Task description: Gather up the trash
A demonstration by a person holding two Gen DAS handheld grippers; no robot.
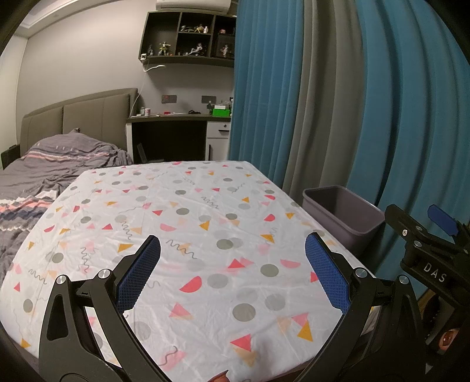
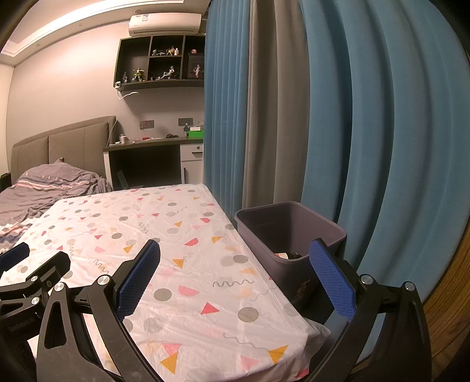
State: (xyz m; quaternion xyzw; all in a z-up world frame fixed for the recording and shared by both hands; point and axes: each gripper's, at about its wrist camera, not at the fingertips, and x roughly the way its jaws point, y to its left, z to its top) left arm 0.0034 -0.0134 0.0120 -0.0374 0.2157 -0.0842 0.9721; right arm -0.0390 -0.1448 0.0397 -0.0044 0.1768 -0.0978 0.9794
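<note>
Two grippers hover over a table [image 1: 188, 223] covered in a white cloth printed with grey dots, pink and orange triangles and squiggles; its top lies bare under both. The left gripper [image 1: 232, 249] has its blue-padded fingers [image 1: 138, 273] spread wide with nothing between them, and the right gripper [image 2: 235, 252] stands the same way — jaws apart, empty. A grey plastic bin [image 2: 293, 223] sits just beside the table's right edge, below the tabletop, with blue and grey curtains [image 1: 337, 102] hanging close behind it. Beyond the table's far edge lies a bed [image 1: 44, 173] with a striped grey quilt and a padded headboard, then a dark desk [image 1: 176, 120] carrying a green box [image 1: 221, 112] and small clutter, and above it a wall shelf [image 1: 188, 38] of figurines. Only the right wrist view looks down into the bin, where the trash [image 2: 289, 255] shows as a pale scrap and some dark bits at the bottom, partly hidden by the near wall and the right finger; in the left wrist view the bin's inside is visible only as bare upper walls. The left wrist view catches the right gripper's black frame at its right edge, lettered "DAS", while the right wrist view shows the left gripper's frame at its lower left — and an air conditioner [image 2: 164, 23] above the shelf.
</note>
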